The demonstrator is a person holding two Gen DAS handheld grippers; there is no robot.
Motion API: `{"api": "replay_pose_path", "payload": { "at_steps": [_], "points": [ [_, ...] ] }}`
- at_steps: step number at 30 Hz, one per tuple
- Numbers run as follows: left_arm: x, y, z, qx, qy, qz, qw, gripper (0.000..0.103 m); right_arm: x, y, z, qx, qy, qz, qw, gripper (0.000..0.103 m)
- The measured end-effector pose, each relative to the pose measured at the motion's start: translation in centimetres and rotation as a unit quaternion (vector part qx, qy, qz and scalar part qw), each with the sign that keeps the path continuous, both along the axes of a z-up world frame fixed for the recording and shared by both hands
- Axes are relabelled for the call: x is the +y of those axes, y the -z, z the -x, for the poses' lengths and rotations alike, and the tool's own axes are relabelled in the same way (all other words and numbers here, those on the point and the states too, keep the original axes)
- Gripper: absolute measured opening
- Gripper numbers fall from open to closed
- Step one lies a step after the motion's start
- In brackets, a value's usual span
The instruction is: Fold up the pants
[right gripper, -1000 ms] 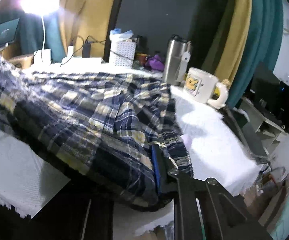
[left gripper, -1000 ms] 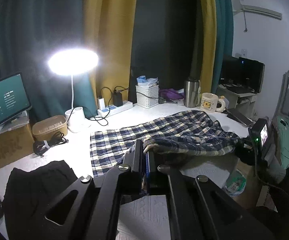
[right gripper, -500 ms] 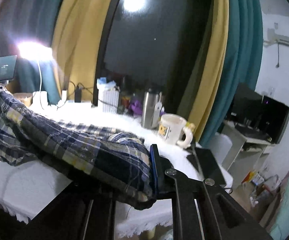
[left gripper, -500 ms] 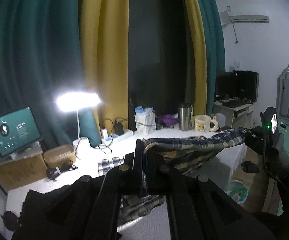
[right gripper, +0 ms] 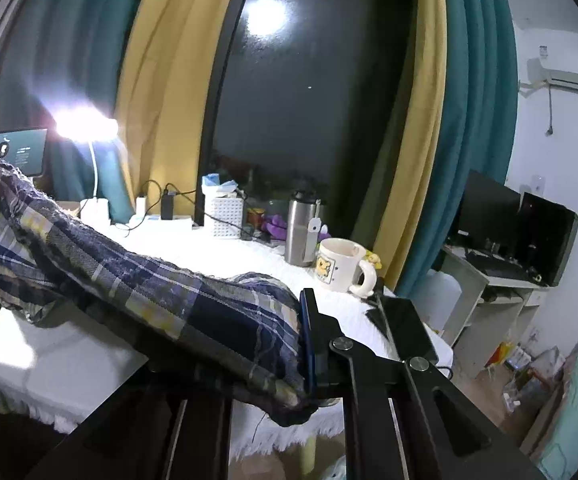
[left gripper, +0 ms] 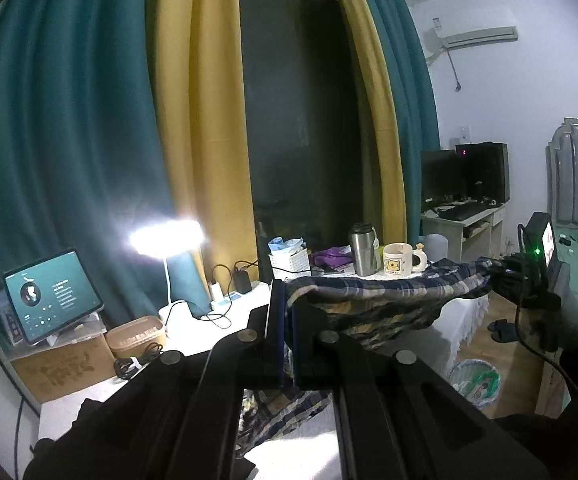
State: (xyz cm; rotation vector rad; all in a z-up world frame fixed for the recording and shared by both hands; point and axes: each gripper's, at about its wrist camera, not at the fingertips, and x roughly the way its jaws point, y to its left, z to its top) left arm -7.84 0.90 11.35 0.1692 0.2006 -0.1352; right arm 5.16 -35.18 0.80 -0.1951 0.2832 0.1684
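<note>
You are holding the plaid pants [left gripper: 389, 292] stretched in the air between both tools, above the white table [right gripper: 225, 256]. Your left gripper [left gripper: 285, 308] is clamping one end with jaws fully closed; your right gripper [right gripper: 303, 336] is pinching the other end, jaws nearly closed on bunched cloth. The span is sagging in the middle, so tension is doing the flattening. The mug [right gripper: 339, 264] and steel tumbler [right gripper: 301, 228] are crowding the far edge; the near half is offering open room.

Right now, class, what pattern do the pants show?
The pants are plaid: navy, white and yellow checks, clearest in the right wrist view.
</note>
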Motion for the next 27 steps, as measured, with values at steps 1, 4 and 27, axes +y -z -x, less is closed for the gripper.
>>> {"api": "replay_pose_path", "payload": {
  "at_steps": [1,4,27],
  "points": [
    [0.1,0.1,-0.1,0.001,-0.001,0.001,1.0,0.001,0.1,0.1,0.3,0.002,-0.002,-0.001,1.0,0.012],
    [0.4,0.3,-0.8,0.005,-0.003,0.002,1.0,0.001,0.2,0.2,0.4,0.004,-0.004,-0.003,1.0,0.012],
    [3.2,1.9,-11.3,0.062,-0.016,0.013,0.9979,0.001,1.6,-0.4,-8.5,0.056,0.0,-0.019,0.998,0.012]
  ]
}}
